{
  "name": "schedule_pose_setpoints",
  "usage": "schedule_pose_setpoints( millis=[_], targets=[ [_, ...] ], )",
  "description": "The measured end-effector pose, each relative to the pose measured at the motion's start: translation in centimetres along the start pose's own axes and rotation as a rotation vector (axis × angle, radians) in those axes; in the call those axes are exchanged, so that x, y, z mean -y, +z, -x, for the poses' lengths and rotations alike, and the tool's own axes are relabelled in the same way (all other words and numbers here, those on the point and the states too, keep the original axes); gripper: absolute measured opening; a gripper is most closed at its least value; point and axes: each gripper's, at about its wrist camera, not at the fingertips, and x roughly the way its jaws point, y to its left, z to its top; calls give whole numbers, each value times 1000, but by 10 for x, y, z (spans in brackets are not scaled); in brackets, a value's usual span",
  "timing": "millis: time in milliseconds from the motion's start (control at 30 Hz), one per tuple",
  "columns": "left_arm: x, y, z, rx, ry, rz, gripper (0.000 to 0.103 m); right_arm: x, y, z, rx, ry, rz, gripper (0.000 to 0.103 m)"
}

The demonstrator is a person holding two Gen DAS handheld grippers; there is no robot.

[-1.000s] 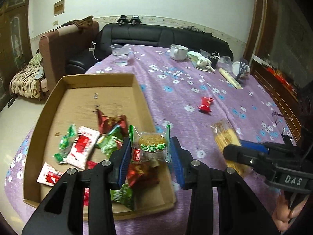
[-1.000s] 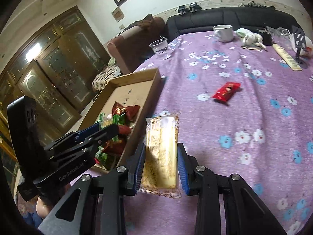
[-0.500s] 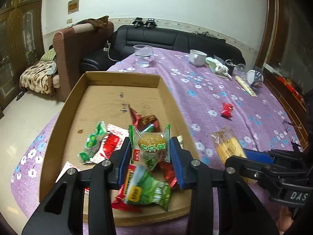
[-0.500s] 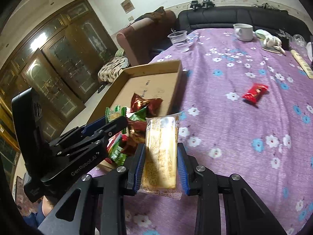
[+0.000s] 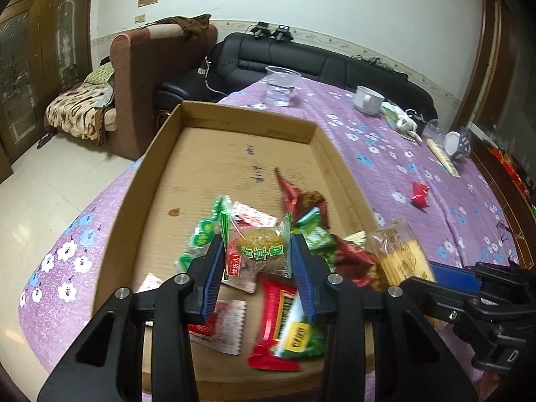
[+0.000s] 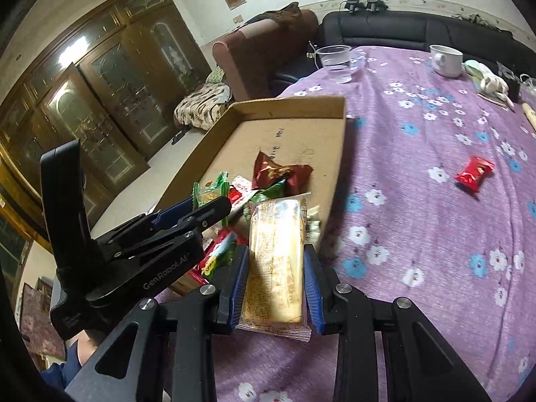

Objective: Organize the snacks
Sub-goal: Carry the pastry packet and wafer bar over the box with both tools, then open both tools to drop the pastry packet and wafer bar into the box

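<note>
We are holding a green-labelled cake packet (image 5: 259, 251) clamped between the jaws of our left gripper (image 5: 257, 261), hanging over the near end of the cardboard tray (image 5: 140, 181), above the heap of snack packets (image 5: 288, 318) lying there. Our right gripper (image 6: 273, 281) is squeezing a long biscuit packet (image 6: 276, 261) between its jaws, with the packet's far end reaching over the tray's right wall.

The left view is showing us the tray floor with its scribbled marks and a brown stain, which the right view mostly hides behind the left gripper's body (image 6: 134, 251). The right view is giving us the wooden cabinets (image 6: 83, 100) instead. Both are showing the red packet (image 6: 474, 172) lying alone on the purple flowered cloth (image 6: 435, 234), well apart from the tray, plus the plastic cup (image 5: 281, 85) and white mug (image 5: 368, 99) farther back.

Compared with a second ago, we are now further over the tray with both packets, and the biscuit packet, then beside the tray, is now crossing its edge.
</note>
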Motion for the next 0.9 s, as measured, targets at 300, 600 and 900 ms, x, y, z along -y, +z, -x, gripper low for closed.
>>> schedule_pose_setpoints(
  millis=[300,600,900],
  targets=[
    [-20,0,-12,-28,-5,54,37,-8,10,-23,-20,-7,10,32],
    [-19,1,-15,-33,-8,52,38,-14,28,-50,-33,-23,12,26],
    [-20,1,-16,-33,0,46,38,-14,49,-71,-31,-38,-1,24]
  ],
)
